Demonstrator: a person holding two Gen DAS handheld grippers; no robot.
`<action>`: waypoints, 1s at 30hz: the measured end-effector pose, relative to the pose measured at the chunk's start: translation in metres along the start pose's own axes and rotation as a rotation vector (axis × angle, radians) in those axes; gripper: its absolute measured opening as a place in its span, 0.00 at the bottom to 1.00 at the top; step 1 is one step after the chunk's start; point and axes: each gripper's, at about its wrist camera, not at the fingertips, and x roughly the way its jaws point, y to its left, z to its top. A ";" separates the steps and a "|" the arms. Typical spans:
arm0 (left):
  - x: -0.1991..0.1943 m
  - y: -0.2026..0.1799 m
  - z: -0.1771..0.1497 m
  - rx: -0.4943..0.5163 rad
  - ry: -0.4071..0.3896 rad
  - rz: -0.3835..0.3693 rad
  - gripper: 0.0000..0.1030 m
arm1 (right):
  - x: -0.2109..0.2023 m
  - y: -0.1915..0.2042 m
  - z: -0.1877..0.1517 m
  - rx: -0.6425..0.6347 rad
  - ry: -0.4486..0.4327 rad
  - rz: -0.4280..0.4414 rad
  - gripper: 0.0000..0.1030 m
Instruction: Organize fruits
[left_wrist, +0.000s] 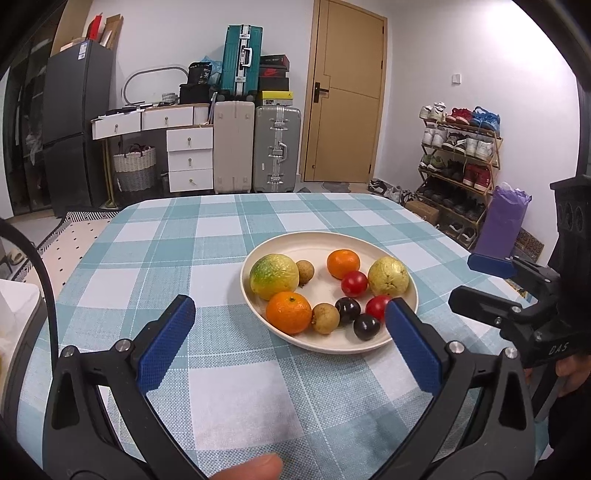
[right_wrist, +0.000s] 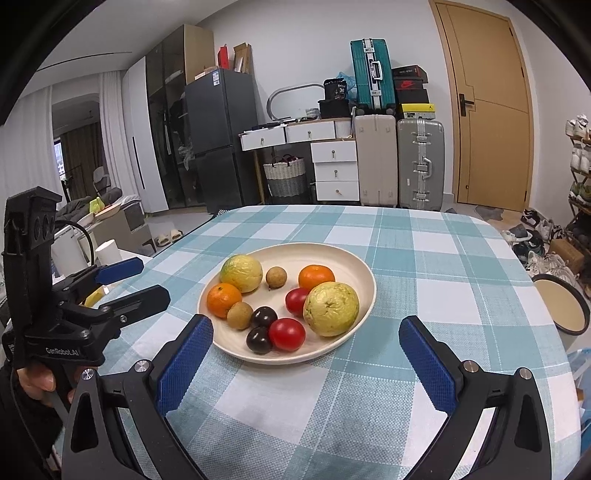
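Presently spread wide and empty: left gripper (left_wrist: 290, 315) and right gripper (right_wrist: 306, 336), both hovering just short of plate (right_wrist: 364, 280) on checked surface (right_wrist: 443, 258). All fruit already together on plate: oranges, tomatoes, guavas. Fits gathering finished or sorting ahead. Readable: "GenRobot.AI" on left gripper, "DAS" on right.

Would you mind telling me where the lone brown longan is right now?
The longan sits at the plate's far side in the right wrist view, between the green-yellow guava and the far orange, touching neither.
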 end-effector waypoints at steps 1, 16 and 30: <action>0.000 0.001 0.000 -0.006 -0.003 -0.001 1.00 | -0.001 0.000 0.000 0.000 -0.003 -0.005 1.00; -0.003 -0.004 0.000 0.017 -0.023 -0.001 1.00 | -0.016 0.008 -0.003 -0.041 -0.091 -0.018 1.00; -0.005 -0.006 0.001 0.025 -0.026 -0.008 1.00 | -0.015 0.009 -0.002 -0.046 -0.085 -0.006 1.00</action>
